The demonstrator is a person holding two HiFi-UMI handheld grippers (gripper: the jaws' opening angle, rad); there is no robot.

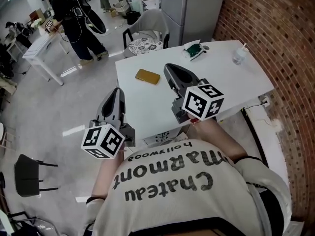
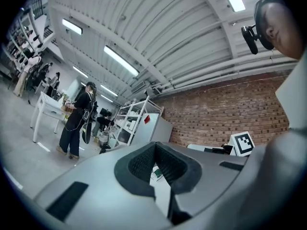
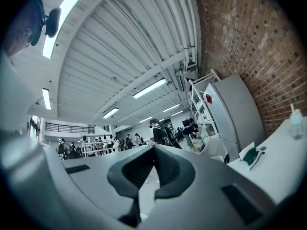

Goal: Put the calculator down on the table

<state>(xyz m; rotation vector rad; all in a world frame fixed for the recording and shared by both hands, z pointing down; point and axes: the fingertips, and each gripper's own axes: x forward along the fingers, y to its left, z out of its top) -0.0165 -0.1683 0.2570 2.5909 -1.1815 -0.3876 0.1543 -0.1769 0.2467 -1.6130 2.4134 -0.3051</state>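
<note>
The yellow calculator (image 1: pixel 147 76) lies flat on the white table (image 1: pixel 231 82), just left of the right gripper (image 1: pixel 172 70). That gripper's jaws are closed on nothing. The left gripper (image 1: pixel 116 92), by the table's near left edge, is also closed and empty.

Two grippers (image 1: pixel 117 93) (image 1: pixel 171 69), one calculator (image 1: pixel 147 76), one bottle (image 1: pixel 239 56), one table (image 1: pixel 224 80).

- The calculator (image 1: pixel 147 76) lies on the table (image 1: pixel 231 85), towards its left side.
- A small packet (image 1: pixel 193 50) sits at the table's far edge, with a bottle (image 1: pixel 239 56) to its right.
- A chair (image 1: pixel 147 31) stands behind that far edge.
- A brick wall (image 1: pixel 275 28) runs along the right.
- At the far left, a person (image 1: pixel 74 18) stands beside a second table (image 1: pixel 42 48).
</note>
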